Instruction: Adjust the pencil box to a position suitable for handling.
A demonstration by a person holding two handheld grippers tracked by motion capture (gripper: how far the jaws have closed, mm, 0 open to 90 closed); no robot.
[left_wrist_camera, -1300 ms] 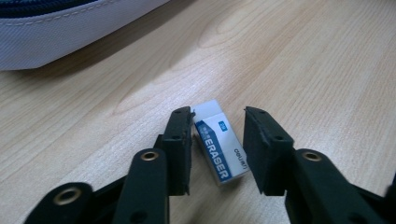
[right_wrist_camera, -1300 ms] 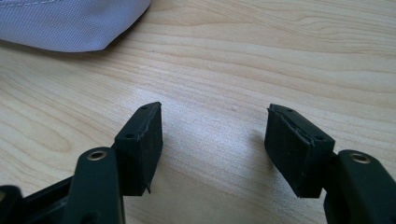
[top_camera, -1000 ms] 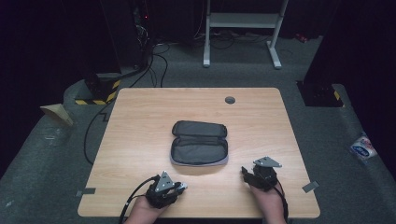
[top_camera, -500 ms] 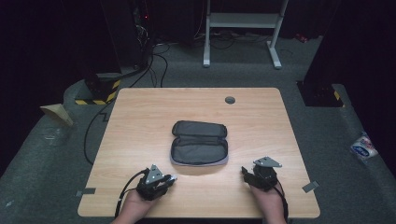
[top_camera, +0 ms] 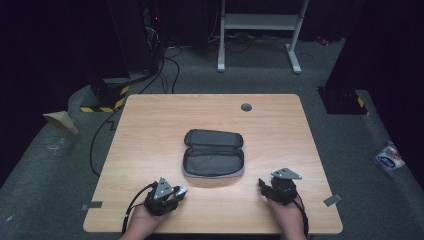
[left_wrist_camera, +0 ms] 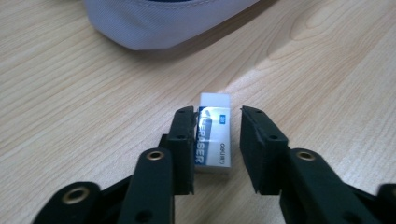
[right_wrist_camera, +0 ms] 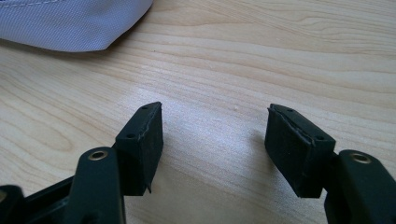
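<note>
- Eraser (left_wrist_camera: 214, 135) in its blue-and-white sleeve lies flat on the wooden table (top_camera: 150, 130), between the jaws of the left gripper (left_wrist_camera: 216, 140), just short of the near edge of the grey pencil case (top_camera: 214, 152).
- One jaw touches the eraser's side; the other stands slightly off it, so the jaws are part-closed and nothing is clamped yet.
- In the high view the left gripper (top_camera: 176, 192) sits a little to the right of where it was half a second ago, nearer the case, and its tips have returned toward the spot held a second ago — seemingly a lining-up for the pinch.
- Right gripper (right_wrist_camera: 215, 140) rests wide open and empty over bare wood, unmoved at the table's near right (top_camera: 270, 184).
- Pencil case lies unzipped mid-table, lid folded back, apparently waiting for the eraser.
</note>
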